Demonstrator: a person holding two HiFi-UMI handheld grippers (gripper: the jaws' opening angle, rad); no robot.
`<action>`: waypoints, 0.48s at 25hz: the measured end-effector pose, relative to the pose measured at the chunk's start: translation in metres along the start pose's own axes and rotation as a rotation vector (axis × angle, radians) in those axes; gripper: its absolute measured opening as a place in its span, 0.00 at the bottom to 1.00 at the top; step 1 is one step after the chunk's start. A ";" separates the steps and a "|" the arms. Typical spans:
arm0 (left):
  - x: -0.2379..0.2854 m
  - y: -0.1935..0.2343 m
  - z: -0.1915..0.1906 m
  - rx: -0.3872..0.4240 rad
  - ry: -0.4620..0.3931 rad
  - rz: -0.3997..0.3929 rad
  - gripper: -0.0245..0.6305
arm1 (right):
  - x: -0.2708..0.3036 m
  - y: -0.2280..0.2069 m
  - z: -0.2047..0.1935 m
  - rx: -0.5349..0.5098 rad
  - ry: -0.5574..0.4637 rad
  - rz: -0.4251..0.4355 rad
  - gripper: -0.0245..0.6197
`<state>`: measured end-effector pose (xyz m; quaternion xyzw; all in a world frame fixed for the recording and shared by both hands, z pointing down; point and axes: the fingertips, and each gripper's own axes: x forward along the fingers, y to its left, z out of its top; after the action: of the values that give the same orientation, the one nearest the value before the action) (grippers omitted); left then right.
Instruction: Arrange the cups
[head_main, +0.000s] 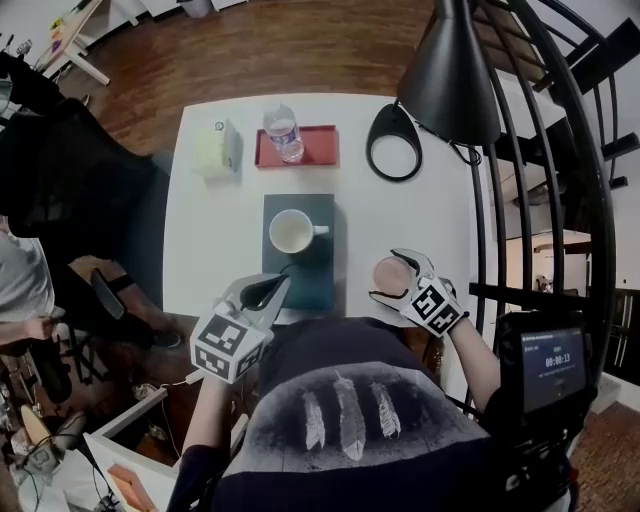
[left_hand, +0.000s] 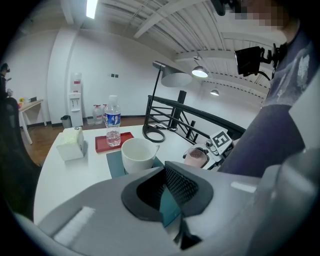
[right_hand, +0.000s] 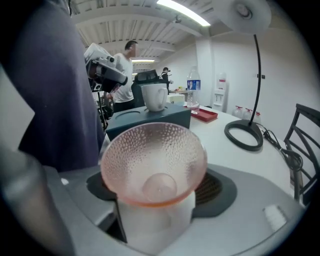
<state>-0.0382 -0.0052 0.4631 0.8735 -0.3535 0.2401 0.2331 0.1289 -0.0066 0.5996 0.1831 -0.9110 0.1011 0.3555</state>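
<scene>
Pink glass cup sits at the counter's lower-right edge between the closing right tongs (pads not visibly pressing it), white mug on teal box mid-frame, left tongs together, empty.

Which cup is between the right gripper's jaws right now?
The pink dimpled cup; the right gripper is closing round it. The white mug stands apart on the teal box.
</scene>
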 end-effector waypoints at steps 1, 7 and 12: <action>0.000 0.000 0.000 0.000 -0.001 0.001 0.06 | 0.001 0.000 0.001 -0.001 -0.001 -0.003 0.65; 0.001 0.000 0.000 -0.001 -0.004 -0.002 0.06 | 0.002 -0.003 -0.001 0.030 0.006 -0.029 0.64; -0.006 0.001 -0.002 -0.005 -0.011 0.011 0.06 | -0.010 -0.015 0.005 0.139 -0.040 -0.086 0.64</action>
<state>-0.0430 -0.0017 0.4611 0.8723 -0.3602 0.2356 0.2321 0.1387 -0.0188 0.5895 0.2484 -0.9000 0.1449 0.3277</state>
